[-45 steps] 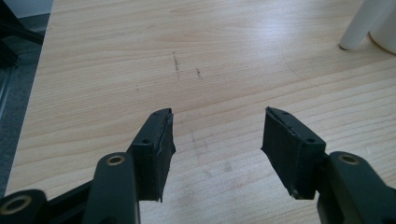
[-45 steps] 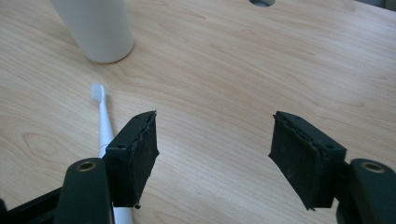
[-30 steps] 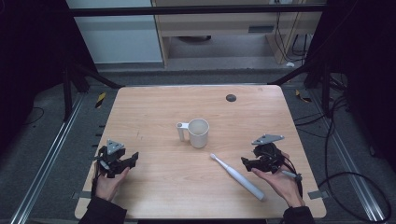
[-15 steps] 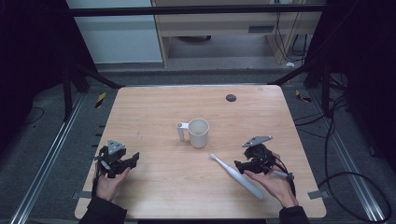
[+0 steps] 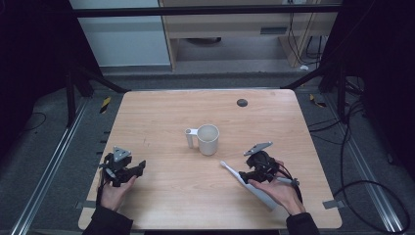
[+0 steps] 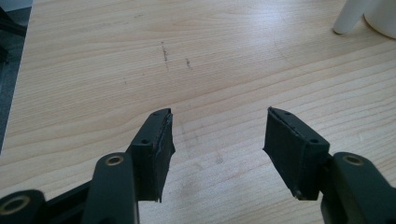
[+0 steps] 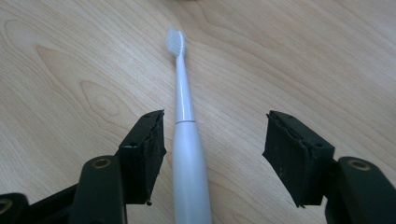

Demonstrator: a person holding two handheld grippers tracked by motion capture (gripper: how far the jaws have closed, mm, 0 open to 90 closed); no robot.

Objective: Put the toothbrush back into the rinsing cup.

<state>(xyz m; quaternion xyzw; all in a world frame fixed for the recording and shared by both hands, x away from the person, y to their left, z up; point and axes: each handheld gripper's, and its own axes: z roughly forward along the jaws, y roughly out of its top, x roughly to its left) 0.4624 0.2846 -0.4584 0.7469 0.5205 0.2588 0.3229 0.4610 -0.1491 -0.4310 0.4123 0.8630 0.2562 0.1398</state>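
The right claw (image 5: 246,175), nearer the white ceramic mug (image 5: 207,139) than a second ago, is being lowered astride the slim white electric toothbrush (image 7: 187,140) lying on the wooden surface (image 5: 161,117) just right of that mug. Its jaws have just been closing around the handle without yet pressing it, so a grasp is judged imminent. The left claw (image 5: 139,168) is being kept apart and empty, well left of the mug.

The white mug (image 5: 208,139) stands alone mid-worktop (image 5: 161,112), with bare wood open all around it and along the far edge, save a small dark disc (image 5: 242,102). Near the front right, the toothbrush (image 5: 247,183) lies slantwise across the path, close beside the right gripper (image 5: 244,175).
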